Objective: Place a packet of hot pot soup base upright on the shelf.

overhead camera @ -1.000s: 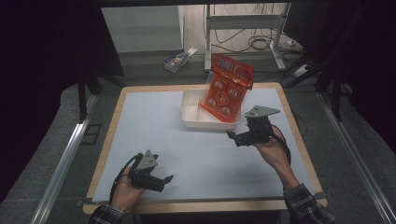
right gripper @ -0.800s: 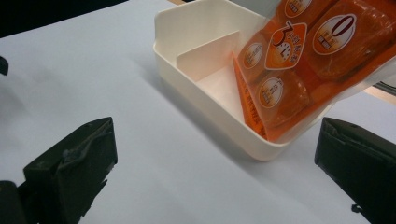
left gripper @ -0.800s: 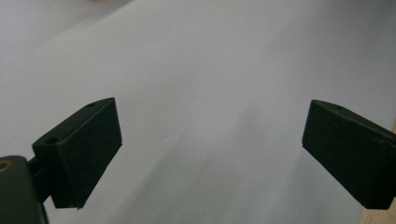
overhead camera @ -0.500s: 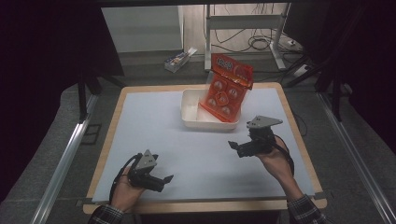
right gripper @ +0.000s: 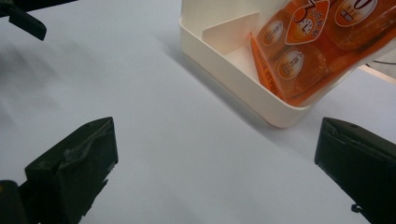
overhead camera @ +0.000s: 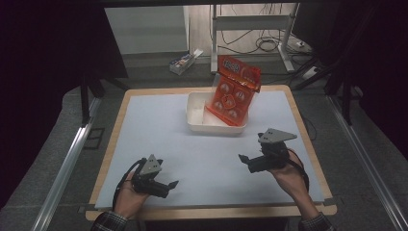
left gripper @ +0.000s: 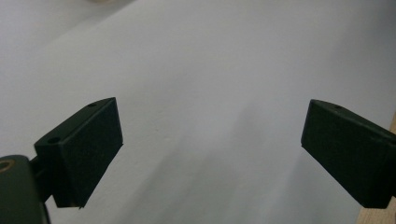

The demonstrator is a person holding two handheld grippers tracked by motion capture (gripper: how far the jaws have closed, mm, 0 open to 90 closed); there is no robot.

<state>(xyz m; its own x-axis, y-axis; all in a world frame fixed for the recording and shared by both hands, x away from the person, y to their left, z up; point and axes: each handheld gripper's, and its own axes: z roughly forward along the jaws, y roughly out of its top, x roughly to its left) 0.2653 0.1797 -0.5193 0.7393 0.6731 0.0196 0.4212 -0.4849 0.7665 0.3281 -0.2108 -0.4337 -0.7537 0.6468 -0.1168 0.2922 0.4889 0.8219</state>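
An orange snack bag [overhead camera: 235, 91] printed with round pieces stands tilted in the right half of a white tray [overhead camera: 198, 113] at the far middle of the table. In the right gripper view the tray [right gripper: 233, 81] and bag [right gripper: 303, 46] lie ahead and to the right. My right gripper [overhead camera: 244, 160] is open with nothing in it, on the pale blue mat in front of the tray and apart from it; its jaws [right gripper: 215, 168] are spread wide. My left gripper [overhead camera: 169, 185] rests open near the front left edge, jaws [left gripper: 210, 149] over bare mat.
The pale blue mat [overhead camera: 159, 130] covers a wooden table with a bare rim [overhead camera: 211, 211]. Beyond the table, a small box [overhead camera: 185, 60] and cables [overhead camera: 262, 45] lie on the floor. Metal rails [overhead camera: 65, 163] run along both sides.
My right gripper has drawn back from the tray toward the near edge and sits lower on the mat. The bag stays in the tray. The left gripper has not moved.
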